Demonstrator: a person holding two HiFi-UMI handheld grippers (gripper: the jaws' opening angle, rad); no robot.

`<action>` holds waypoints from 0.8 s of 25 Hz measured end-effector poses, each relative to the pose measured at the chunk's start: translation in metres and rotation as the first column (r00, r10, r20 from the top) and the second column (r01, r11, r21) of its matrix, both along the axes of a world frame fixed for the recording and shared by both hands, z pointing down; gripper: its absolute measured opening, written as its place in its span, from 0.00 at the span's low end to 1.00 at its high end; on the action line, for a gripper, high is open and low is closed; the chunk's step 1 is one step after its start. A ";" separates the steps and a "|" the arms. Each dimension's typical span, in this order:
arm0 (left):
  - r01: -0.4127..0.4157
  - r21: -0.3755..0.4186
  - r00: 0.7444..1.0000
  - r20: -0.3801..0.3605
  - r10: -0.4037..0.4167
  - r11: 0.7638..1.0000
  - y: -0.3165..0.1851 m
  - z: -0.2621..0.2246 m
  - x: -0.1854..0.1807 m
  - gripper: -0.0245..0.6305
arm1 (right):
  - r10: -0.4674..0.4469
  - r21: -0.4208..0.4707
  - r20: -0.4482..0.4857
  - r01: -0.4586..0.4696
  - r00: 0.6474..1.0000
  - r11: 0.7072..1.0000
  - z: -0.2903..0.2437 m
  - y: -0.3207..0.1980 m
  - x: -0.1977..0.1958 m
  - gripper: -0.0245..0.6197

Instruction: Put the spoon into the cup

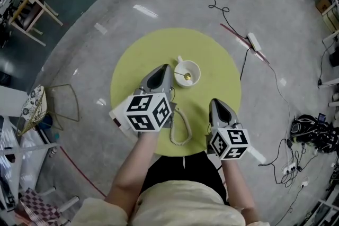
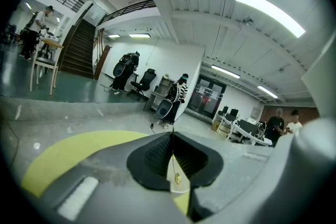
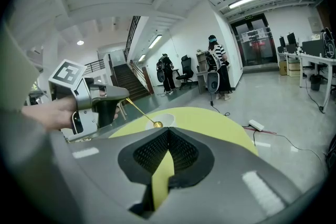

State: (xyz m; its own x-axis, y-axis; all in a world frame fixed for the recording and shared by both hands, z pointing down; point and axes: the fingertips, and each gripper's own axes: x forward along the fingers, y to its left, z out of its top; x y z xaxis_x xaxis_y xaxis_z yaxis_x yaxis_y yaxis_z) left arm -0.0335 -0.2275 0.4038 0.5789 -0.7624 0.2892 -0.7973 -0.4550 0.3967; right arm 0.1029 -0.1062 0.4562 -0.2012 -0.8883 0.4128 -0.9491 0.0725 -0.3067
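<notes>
A white cup [image 1: 195,67] stands near the middle of the round yellow-green table [image 1: 212,50]. My left gripper [image 1: 168,67] is just left of the cup, shut on the thin handle of a gold spoon [image 1: 187,76], whose bowl hangs over the cup's mouth. In the left gripper view the left gripper [image 2: 172,139] pinches the handle, with the spoon [image 2: 177,178] bowl above the cup [image 2: 179,192] rim. The right gripper view shows the spoon [image 3: 140,113] slanting down to the cup [image 3: 167,119]. My right gripper [image 1: 214,100] is shut and holds nothing, nearer me; its jaws [image 3: 168,134] meet.
A coiled white cable [image 1: 180,129] lies on the table between my two grippers. On the floor beyond the table are a power strip [image 1: 254,42] and black cables. A wire-frame stand [image 1: 63,103] is at the left. People stand far off in the room.
</notes>
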 end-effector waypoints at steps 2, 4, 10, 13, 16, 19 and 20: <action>0.007 -0.009 1.000 0.006 -0.007 1.000 -0.004 0.005 0.001 0.04 | -0.011 -0.003 0.001 0.011 1.000 1.000 0.002 -0.005 0.000 0.04; 0.014 -0.017 1.000 0.010 -0.014 1.000 -0.008 0.010 0.003 0.04 | -0.019 -0.010 -0.002 0.019 1.000 1.000 0.004 -0.010 0.003 0.04; 0.026 -0.044 0.999 0.024 -0.025 0.999 -0.015 0.025 0.008 0.04 | -0.028 -0.035 0.010 0.028 1.000 0.999 0.014 -0.019 0.009 0.04; 0.039 -0.056 0.999 0.022 -0.038 0.998 -0.019 0.032 0.008 0.04 | -0.041 -0.046 0.013 0.041 0.999 0.998 0.019 -0.025 0.009 0.04; 0.047 -0.073 0.999 0.026 -0.045 0.996 -0.022 0.040 0.009 0.04 | -0.054 -0.059 0.014 0.055 0.998 0.997 0.023 -0.029 0.009 0.04; 0.056 -0.094 0.998 0.022 -0.054 0.994 -0.025 0.049 0.008 0.04 | -0.065 -0.071 0.016 0.066 0.998 0.995 0.029 -0.033 0.008 0.04; 0.058 -0.101 0.998 0.020 -0.056 0.993 -0.025 0.052 0.008 0.04 | -0.068 -0.075 0.017 0.070 0.998 0.995 0.031 -0.034 0.008 0.04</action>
